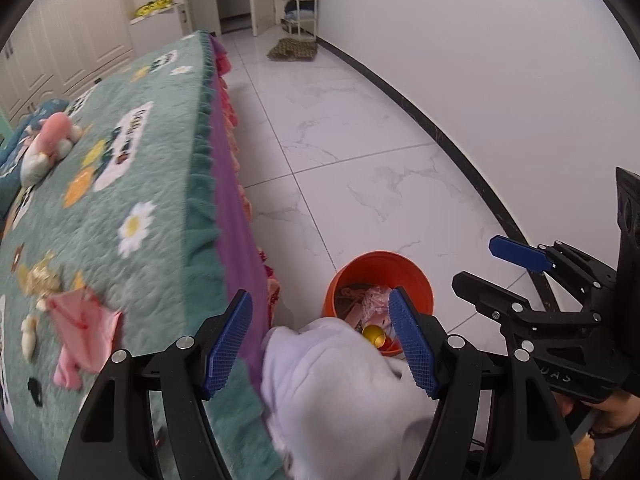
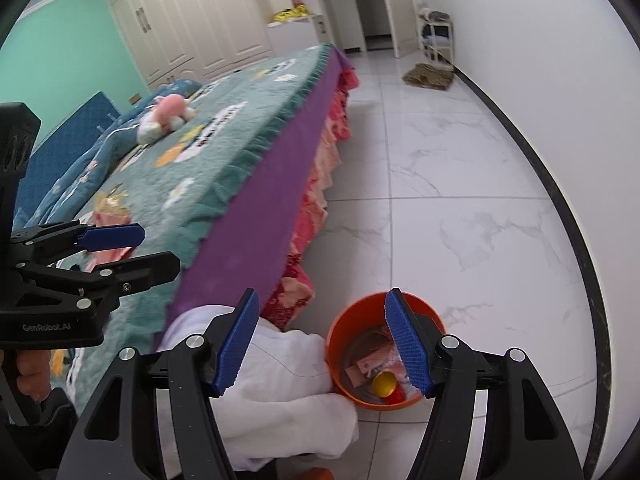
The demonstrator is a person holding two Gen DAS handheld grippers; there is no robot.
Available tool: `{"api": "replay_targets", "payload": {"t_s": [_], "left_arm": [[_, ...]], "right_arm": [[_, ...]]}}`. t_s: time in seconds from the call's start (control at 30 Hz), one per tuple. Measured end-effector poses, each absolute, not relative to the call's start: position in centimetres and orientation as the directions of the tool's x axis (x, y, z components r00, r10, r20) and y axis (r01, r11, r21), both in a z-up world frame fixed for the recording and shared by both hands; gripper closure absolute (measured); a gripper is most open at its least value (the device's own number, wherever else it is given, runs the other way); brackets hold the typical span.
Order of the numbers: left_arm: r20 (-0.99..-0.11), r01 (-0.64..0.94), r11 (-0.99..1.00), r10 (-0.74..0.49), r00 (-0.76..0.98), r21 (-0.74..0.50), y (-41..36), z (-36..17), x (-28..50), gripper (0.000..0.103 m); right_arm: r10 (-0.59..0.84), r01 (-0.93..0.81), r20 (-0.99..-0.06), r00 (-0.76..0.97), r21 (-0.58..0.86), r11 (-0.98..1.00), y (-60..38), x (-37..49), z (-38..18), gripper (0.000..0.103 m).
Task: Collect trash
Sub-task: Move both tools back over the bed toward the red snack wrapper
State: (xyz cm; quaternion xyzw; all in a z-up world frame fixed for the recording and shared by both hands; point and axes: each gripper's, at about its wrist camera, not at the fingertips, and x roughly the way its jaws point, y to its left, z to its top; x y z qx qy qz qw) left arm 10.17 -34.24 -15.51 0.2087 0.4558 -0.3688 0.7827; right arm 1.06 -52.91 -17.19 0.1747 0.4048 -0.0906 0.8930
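Observation:
An orange bin (image 1: pixel 416 280) stands on the floor beside the bed and shows in the right wrist view too (image 2: pixel 340 340). It holds pink wrappers, a yellow cap (image 2: pixel 385 383) and other scraps. On the bed lie a pink wrapper (image 1: pixel 84 320) and a gold foil scrap (image 1: pixel 40 278). My left gripper (image 1: pixel 320 344) is open and empty over the bed's edge. My right gripper (image 2: pixel 322 340) is open and empty above the bin. A white cloth (image 1: pixel 340 392) lies below both grippers.
The bed (image 1: pixel 152 208) has a green flowered cover, a purple side panel (image 2: pixel 280 184) and a pink plush toy (image 1: pixel 50 144). White tiled floor (image 1: pixel 360 160) runs to a white wall. A small mat (image 1: pixel 294 49) and a shelf rack (image 1: pixel 300 12) stand by the door.

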Motion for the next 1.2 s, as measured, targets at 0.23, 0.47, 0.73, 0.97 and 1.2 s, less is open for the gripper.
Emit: {"api": "replay_targets", "payload": {"t_s": [0.23, 0.47, 0.73, 0.97, 1.2], "left_arm": [[-0.840, 0.711, 0.703, -0.394, 0.374, -0.013, -28.5, -13.1, 9.6, 0.032], [-0.805, 0.622, 0.783, -0.378, 0.458, -0.015, -21.7, -10.7, 9.1, 0.032], [-0.796, 0.510, 0.860, -0.326, 0.510, -0.026, -14.7, -10.1, 9.1, 0.032], [-0.797, 0.418, 0.907, -0.286, 0.532, -0.047, -9.6, -10.4, 8.8, 0.032], [-0.806, 0.313, 0.948, -0.234, 0.544, -0.064, -4.4, -11.4, 8.2, 0.032]], "right_arm": [[0.044, 0.193, -0.723, 0.689, 0.241, 0.951, -48.0, 2.1, -14.4, 0.037], [0.124, 0.061, -0.700, 0.703, 0.233, 0.971, -42.2, 3.8, -12.2, 0.037], [0.242, -0.099, -0.688, 0.684, 0.241, 0.965, -35.2, 6.0, -10.8, 0.037], [0.313, -0.212, -0.687, 0.656, 0.230, 0.950, -29.9, 7.5, -10.2, 0.037], [0.372, -0.306, -0.695, 0.616, 0.224, 0.925, -25.6, 8.7, -10.3, 0.037]]}}
